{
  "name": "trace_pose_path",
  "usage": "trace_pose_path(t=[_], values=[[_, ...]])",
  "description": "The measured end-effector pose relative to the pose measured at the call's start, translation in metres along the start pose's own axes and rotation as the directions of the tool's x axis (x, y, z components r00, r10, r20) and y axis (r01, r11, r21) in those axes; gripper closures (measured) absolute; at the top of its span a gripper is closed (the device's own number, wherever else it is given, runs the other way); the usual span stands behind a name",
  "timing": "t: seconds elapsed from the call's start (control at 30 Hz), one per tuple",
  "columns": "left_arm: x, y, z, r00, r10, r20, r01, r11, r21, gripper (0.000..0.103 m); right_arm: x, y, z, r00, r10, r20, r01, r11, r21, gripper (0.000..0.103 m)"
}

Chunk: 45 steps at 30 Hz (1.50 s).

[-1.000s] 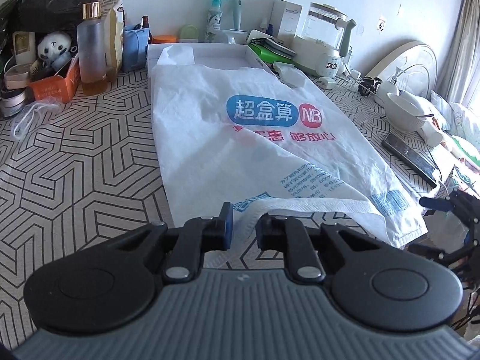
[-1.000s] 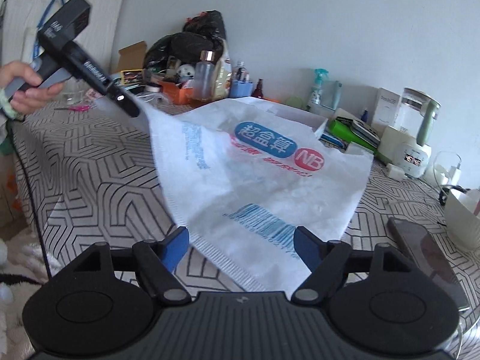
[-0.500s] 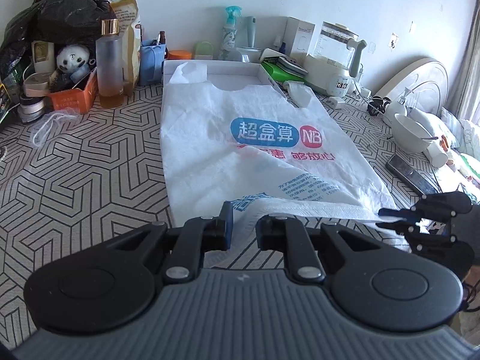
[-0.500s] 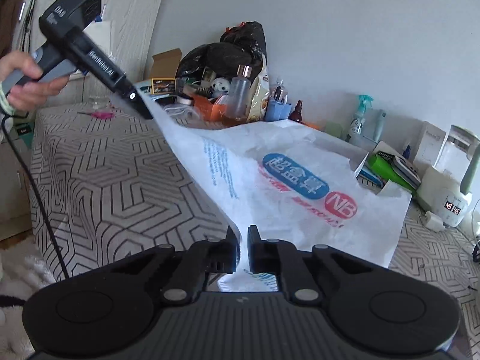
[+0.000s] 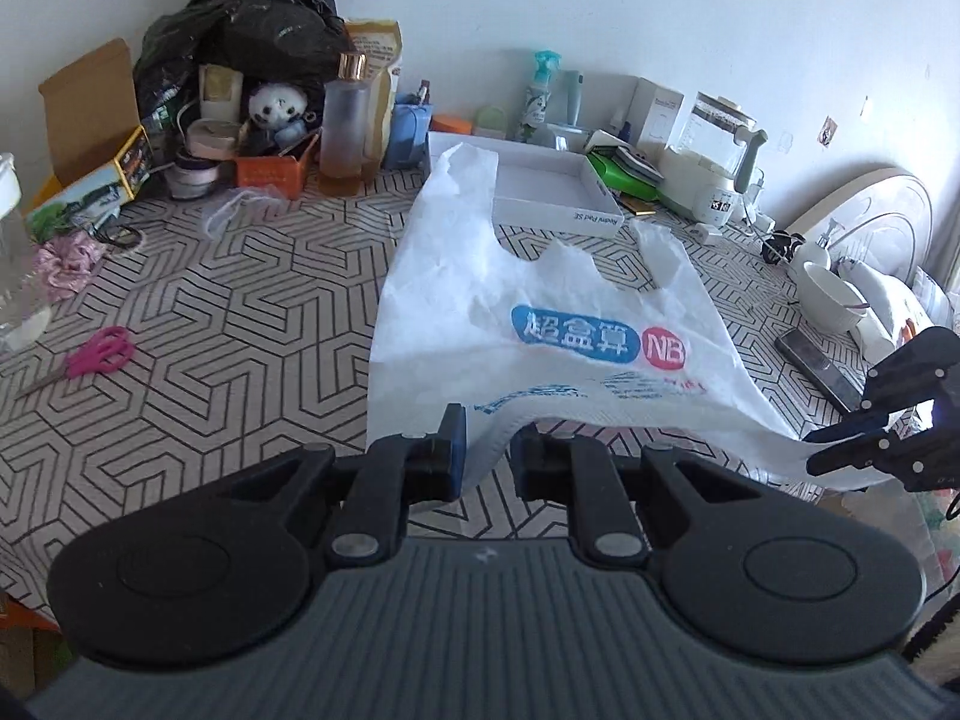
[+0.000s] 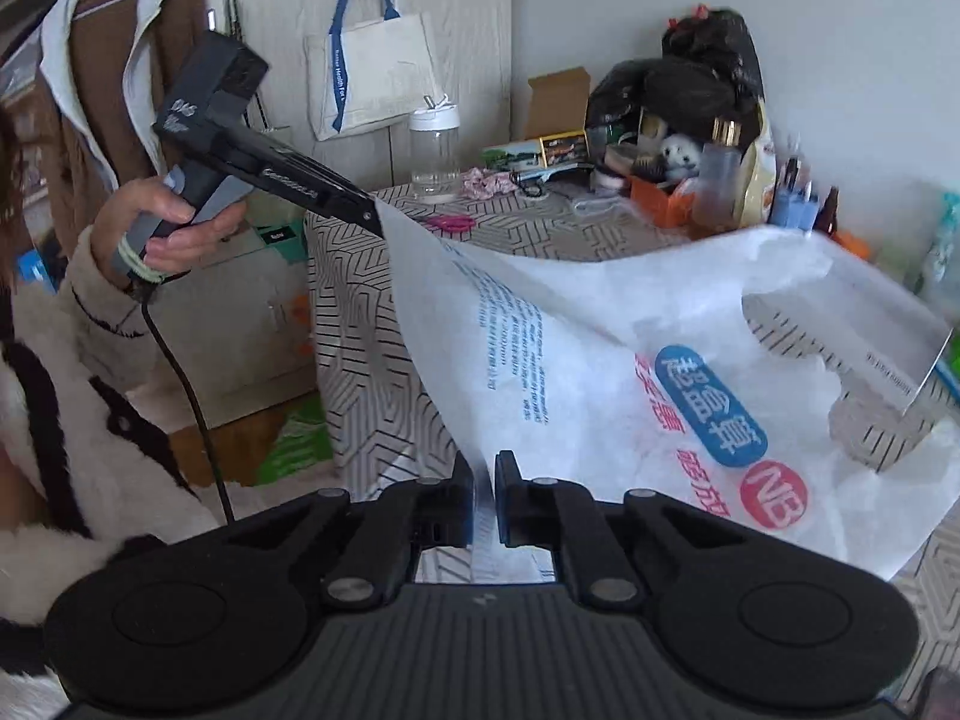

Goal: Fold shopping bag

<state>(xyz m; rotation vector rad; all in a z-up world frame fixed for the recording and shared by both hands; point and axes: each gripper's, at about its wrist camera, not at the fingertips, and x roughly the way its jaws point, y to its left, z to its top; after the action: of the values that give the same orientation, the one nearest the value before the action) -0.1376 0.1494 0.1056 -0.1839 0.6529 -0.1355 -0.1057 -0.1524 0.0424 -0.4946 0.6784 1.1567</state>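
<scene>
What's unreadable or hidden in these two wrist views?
- Left wrist view: the shopping bag edge inside the left gripper is hidden by its housing.
- Left wrist view: the right gripper is cut off by the right frame edge.
- Right wrist view: small blue print on the bag is too small to read.
- Right wrist view: the spray bottle is blurred.

My left gripper [image 5: 486, 450] and right gripper [image 5: 840, 450] each pinch a bottom corner of the shopping bag [image 5: 540, 312], lifting that edge off the table [image 5: 240, 300]. The bag's handles lie beside a tray [image 5: 552, 192] behind it. Scissors [image 5: 96, 354] lie far left, a phone [image 5: 819, 363] right.
</scene>
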Motion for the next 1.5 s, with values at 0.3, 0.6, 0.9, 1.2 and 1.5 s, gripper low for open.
trace_pose_path(t=[0.3,0.6,0.9,1.2,1.5], values=[[0.054,0.008,0.075,0.996,-0.036,-0.084,0.043,0.996,0.084,0.085,0.007,-0.109,0.072,0.99,-0.131,-0.049,0.138,0.97,0.199,0.093],[0.099,0.029,0.143,0.995,0.02,0.1,-0.029,0.996,0.09,0.062,0.014,-0.206,0.136,0.972,-0.236,-0.001,0.227,0.933,0.279,0.094],[0.187,0.055,0.149,0.997,0.072,0.008,-0.072,0.996,0.05,0.061,0.08,-0.289,0.139,0.929,-0.366,-0.044,0.363,0.885,0.293,0.094],[0.245,0.051,0.122,0.984,0.114,-0.133,-0.097,0.987,0.13,0.054,0.129,-0.32,0.135,0.853,-0.52,-0.053,0.516,0.821,0.243,0.014],[0.227,0.06,0.089,0.972,0.177,-0.151,-0.151,0.973,0.173,0.047,0.058,-0.257,0.073,0.809,-0.587,0.045,0.549,0.78,0.301,0.005]])
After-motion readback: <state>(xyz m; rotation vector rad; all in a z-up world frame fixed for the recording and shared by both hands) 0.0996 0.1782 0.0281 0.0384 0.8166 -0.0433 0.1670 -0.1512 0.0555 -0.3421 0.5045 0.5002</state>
